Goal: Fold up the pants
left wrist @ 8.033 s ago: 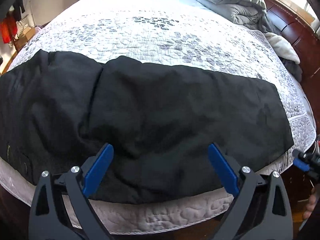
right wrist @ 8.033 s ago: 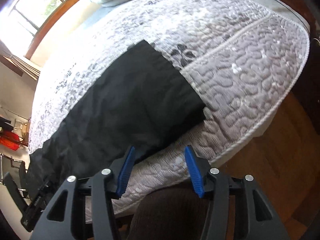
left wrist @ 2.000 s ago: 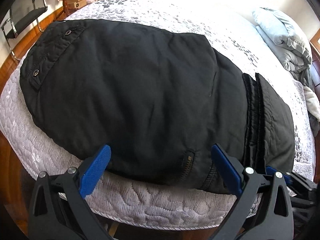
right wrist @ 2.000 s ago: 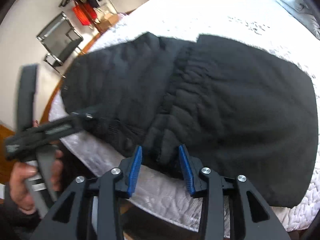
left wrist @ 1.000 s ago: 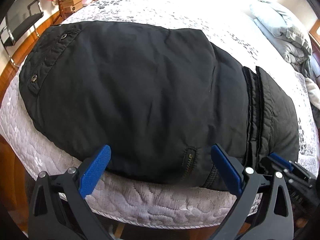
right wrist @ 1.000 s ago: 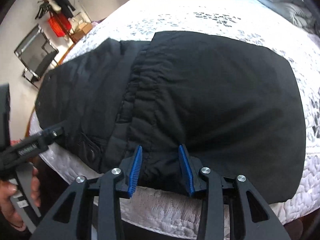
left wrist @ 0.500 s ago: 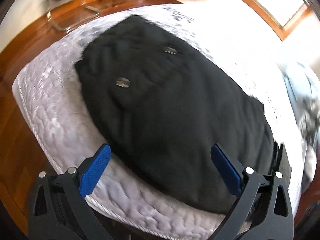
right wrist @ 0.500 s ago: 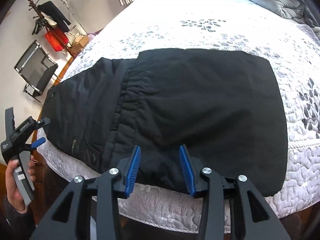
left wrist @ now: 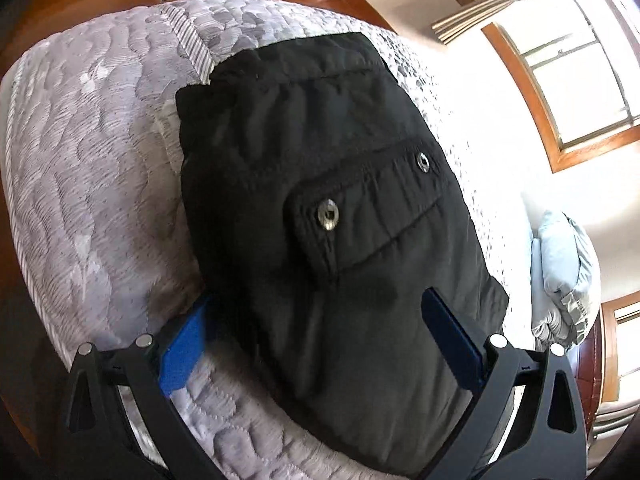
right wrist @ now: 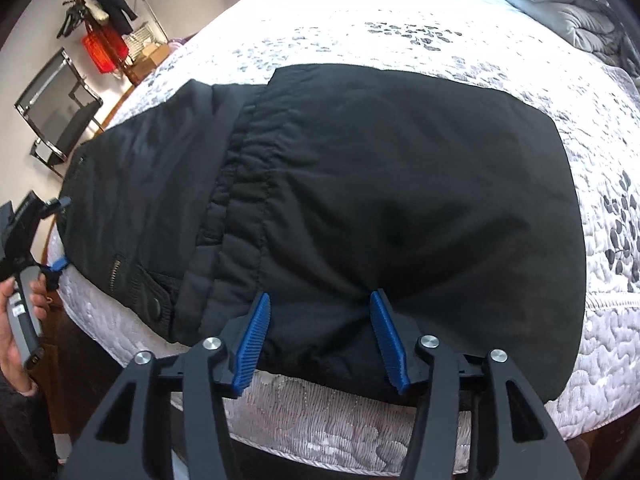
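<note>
While the black pants (right wrist: 360,208) lie flat along the near edge of the bed (right wrist: 400,32), folded over so one layer overlaps the other, the action sits at their left end. There the left gripper (left wrist: 320,344), which a second ago looked across the whole garment from the near side, has swung round to the end with the snap-buttoned pocket flap (left wrist: 360,216). Its jaws stand wide apart: the left finger (left wrist: 182,354) lies at the pants' edge on the quilt, possibly slipping under it, and the other finger hangs over the cloth. It holds nothing yet. In the right wrist view the same tool shows at the far left, held in the person's left hand (right wrist: 24,304) beside that end.

Moving right, the gathered waistband (right wrist: 240,184) runs across the middle, where the upper layer's edge sits. Near it, the right gripper (right wrist: 320,336) hovers just over the near edge of the pants, jaws apart with cloth between them but not pinched; it has barely shifted in the last second. Farther right, the folded part ends squarely on the patterned quilt.

This shift suggests one fold is done and the left end is about to be taken for the next.
</note>
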Demonstrator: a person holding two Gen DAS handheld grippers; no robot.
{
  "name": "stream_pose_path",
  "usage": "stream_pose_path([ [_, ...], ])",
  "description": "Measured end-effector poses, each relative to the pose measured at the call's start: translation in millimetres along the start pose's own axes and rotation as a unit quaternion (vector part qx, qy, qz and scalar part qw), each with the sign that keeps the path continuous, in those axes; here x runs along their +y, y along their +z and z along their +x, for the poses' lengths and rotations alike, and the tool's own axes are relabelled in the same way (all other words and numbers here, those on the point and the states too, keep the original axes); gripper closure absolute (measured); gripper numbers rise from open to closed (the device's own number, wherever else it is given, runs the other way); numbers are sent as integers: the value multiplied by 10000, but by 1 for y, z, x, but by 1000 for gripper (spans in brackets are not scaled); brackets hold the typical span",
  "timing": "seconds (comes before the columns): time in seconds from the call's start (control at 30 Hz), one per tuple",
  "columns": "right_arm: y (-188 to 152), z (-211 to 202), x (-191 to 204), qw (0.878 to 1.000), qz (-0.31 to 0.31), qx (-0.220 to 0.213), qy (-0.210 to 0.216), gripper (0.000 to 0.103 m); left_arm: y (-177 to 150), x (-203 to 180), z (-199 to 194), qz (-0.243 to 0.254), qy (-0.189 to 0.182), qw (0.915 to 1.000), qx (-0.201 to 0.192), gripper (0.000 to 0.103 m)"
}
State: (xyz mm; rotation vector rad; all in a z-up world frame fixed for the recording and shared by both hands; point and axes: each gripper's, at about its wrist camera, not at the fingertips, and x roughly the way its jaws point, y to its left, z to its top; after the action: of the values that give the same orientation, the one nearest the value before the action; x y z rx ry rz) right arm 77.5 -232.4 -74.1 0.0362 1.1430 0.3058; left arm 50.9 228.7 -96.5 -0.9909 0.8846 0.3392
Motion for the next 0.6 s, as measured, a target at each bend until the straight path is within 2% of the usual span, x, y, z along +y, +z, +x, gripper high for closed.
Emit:
stream_pose_path([
  [0.17,2,5,1,9999,-67,89,-81,48,7,-4,5,-198,18,9997,-142,6],
  [0.23,2,7,1,9999,-59,113,-80,47,5,-14,7,-94,74,9999,-106,27],
  [0.27,3,8,1,9998,-58,135,-92,47,5,-21,7,19,147,9998,-113,35],
  [0.33,4,10,3,9997,-66,174,-137,47,6,-31,7,169,201,9995,-146,41],
  [0.5,7,14,8,9992,-120,263,-270,47,9,-42,14,324,308,9989,-109,47],
  [0.57,8,15,8,9992,-107,285,-273,47,12,-46,19,387,302,9988,-46,54],
  [0.6,9,15,8,9991,-105,296,-270,47,13,-45,19,372,278,9989,-25,62],
])
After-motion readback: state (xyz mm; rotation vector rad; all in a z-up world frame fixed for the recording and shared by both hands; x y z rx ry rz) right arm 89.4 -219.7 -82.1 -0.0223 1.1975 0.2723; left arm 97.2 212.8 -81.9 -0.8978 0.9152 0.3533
